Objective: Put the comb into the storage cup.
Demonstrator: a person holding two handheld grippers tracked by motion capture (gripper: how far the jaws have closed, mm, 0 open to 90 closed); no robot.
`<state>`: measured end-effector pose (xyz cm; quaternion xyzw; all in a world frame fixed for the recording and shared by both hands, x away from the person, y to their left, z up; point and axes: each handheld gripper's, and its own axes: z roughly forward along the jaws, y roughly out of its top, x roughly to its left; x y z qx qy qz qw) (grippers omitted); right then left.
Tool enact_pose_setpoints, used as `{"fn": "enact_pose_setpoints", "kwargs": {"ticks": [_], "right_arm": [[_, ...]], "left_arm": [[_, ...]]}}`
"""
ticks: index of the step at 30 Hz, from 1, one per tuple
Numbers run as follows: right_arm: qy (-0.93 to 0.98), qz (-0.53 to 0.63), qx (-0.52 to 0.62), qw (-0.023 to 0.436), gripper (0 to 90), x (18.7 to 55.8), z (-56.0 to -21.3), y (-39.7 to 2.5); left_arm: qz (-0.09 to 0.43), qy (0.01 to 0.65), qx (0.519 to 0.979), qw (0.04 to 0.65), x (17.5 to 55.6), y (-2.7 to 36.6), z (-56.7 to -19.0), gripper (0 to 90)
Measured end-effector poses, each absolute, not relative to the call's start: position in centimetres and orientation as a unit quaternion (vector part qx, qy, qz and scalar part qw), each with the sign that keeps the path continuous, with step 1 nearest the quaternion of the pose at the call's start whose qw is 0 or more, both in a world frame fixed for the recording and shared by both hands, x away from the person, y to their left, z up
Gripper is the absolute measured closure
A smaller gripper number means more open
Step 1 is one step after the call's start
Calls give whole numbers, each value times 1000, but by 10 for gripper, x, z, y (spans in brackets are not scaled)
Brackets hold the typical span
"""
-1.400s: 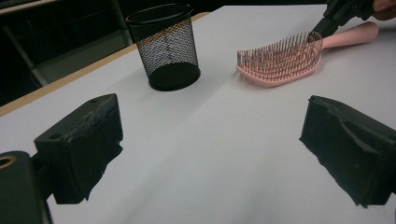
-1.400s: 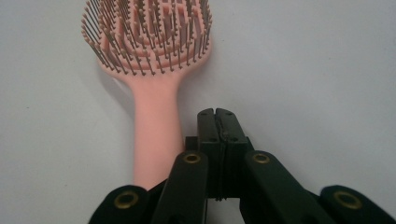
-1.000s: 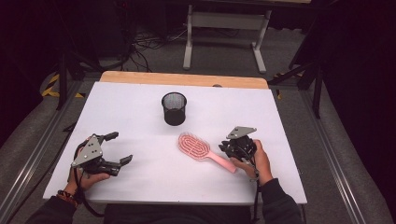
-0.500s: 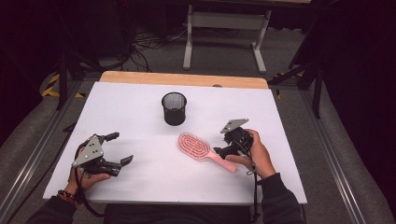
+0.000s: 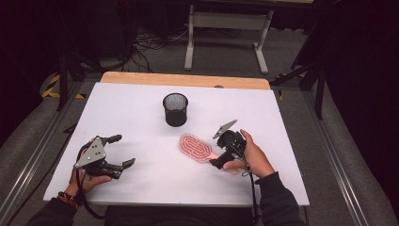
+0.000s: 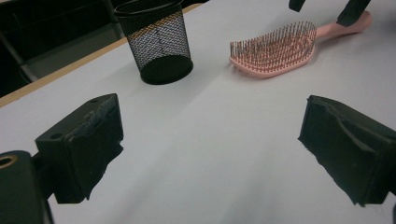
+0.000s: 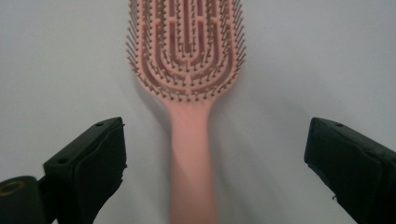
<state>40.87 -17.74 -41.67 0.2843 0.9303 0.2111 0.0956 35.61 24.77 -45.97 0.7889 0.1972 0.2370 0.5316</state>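
A pink hairbrush (image 5: 194,146) lies bristles up on the white table (image 5: 141,108), its handle pointing to the right front. My right gripper (image 5: 218,159) is tipped down over that handle. It stands open, with one jaw on each side of the handle (image 7: 194,154) and neither touching it. The brush head (image 7: 186,44) lies just ahead of the jaws. My left gripper (image 5: 123,150) rests open near the front left of the table, with nothing between its jaws (image 6: 210,140). It looks toward the brush (image 6: 275,49) and the black mesh cup (image 6: 159,42).
The black mesh cup (image 5: 175,109) stands upright at the table's middle, just behind the brush head. A wooden strip (image 5: 186,80) runs along the table's far edge. A metal stand (image 5: 226,33) is on the floor beyond.
My right gripper has shifted a little left and tipped down, so its open jaws now straddle the brush handle. The left gripper, brush and cup have stayed put.
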Motion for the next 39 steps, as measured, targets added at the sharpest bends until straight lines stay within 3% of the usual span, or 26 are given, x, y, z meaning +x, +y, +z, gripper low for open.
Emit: {"fn": "enact_pose_setpoints", "kwargs": {"ticks": [8,17,25,28,39], "right_arm": [[950,158,259,76,158,411,-428,-159],[958,131,250,60,425,421,-433,-152],[955,134,257,58,561,426,-432,-154],[956,140,252,60,656,424,-432,-153],[952,176,240,75,693,420,-434,-161]], "left_arm": [[236,198,789,532,356,248,-460,68],[233,197,793,528,356,247,-461,69],[230,196,795,526,357,246,-461,69],[229,196,796,525,357,246,-461,69],[231,206,790,529,358,247,-462,69]]}}
